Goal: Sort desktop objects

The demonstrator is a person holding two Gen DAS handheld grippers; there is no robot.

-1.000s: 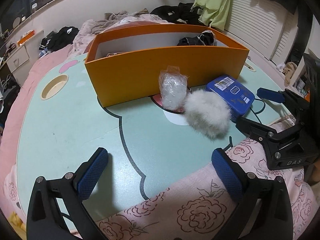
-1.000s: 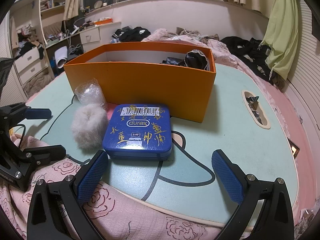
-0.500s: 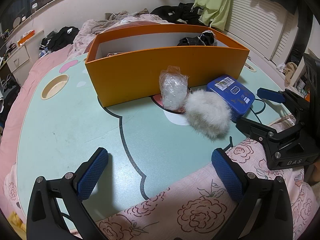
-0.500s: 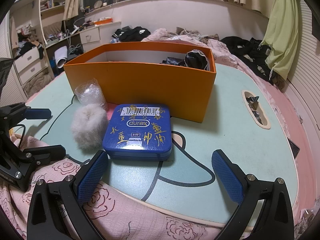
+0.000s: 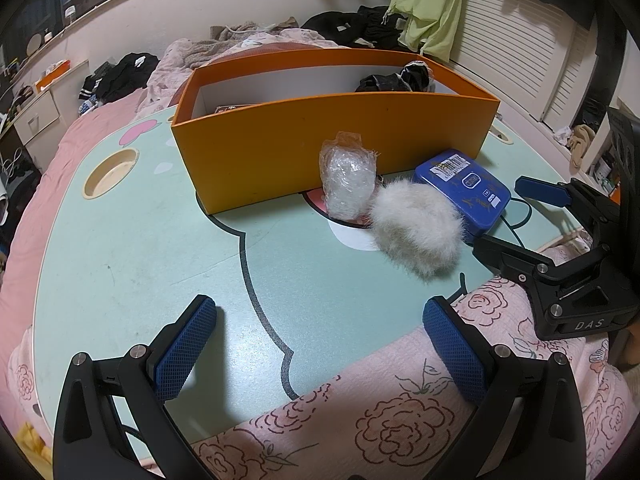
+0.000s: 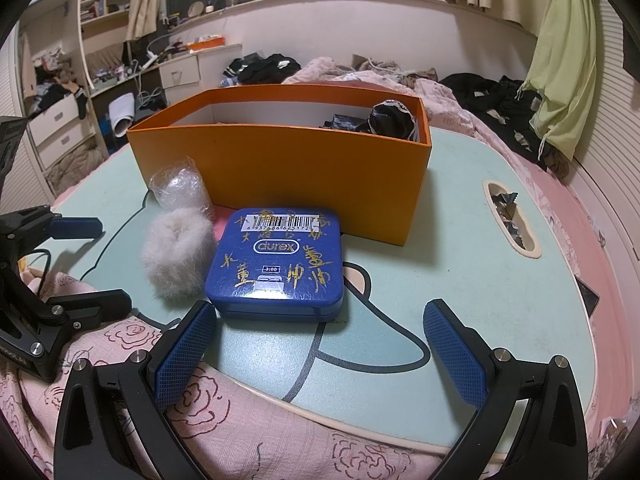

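An orange box (image 5: 320, 140) (image 6: 280, 176) stands on the mint-green table (image 5: 132, 240), with dark items inside at its right end. In front of it lie a clear plastic bundle (image 5: 349, 178) (image 6: 180, 190), a white furry ball (image 5: 416, 232) (image 6: 176, 256) and a blue tin (image 5: 464, 190) (image 6: 276, 264). My left gripper (image 5: 320, 344) is open and empty over the table's near edge. My right gripper (image 6: 320, 352) is open and empty just short of the blue tin; it also shows in the left wrist view (image 5: 532, 224).
A pink floral cloth (image 5: 360, 420) covers the near edge. The table has a round cup hole (image 5: 110, 172) at the left and an oval slot (image 6: 510, 220) holding dark scraps at the right. Bedding and clothes lie behind the table.
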